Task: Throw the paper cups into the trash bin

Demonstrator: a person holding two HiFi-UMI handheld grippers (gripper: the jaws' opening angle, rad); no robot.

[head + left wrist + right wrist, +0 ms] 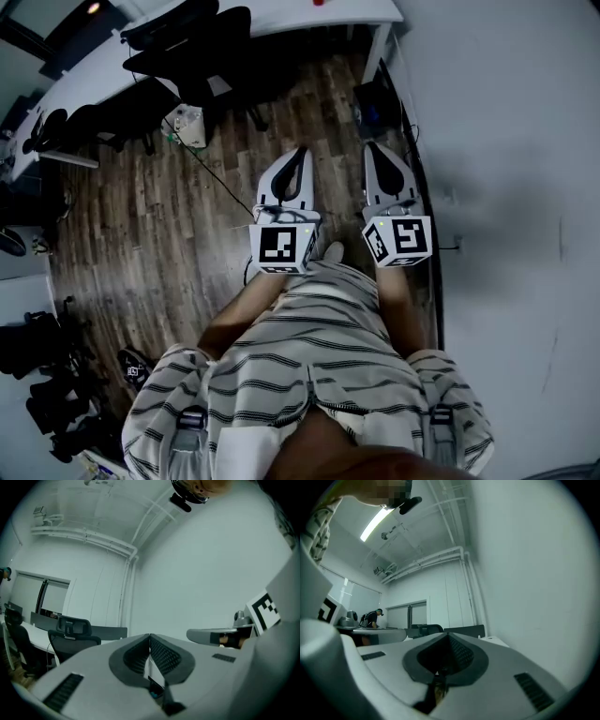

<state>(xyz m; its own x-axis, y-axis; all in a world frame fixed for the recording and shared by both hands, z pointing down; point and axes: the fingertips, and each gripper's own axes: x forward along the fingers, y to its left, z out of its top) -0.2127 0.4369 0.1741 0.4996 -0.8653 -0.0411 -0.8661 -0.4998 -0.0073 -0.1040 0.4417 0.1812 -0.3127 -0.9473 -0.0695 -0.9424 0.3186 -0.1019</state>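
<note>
The left hand-held gripper [300, 152] and the right hand-held gripper [371, 148] point level, jaws together and empty; no paper cups or trash bin appear in any view. Hazard — the right one rides near the white wall [511, 187] and may strike it on a turn; the cable [211, 173] on the floor may catch a foot.

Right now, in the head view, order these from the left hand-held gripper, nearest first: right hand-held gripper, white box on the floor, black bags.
1. right hand-held gripper, directly alongside, to the right.
2. white box, on the floor, ahead and left.
3. black bags, far off at the picture's lower left.
</note>
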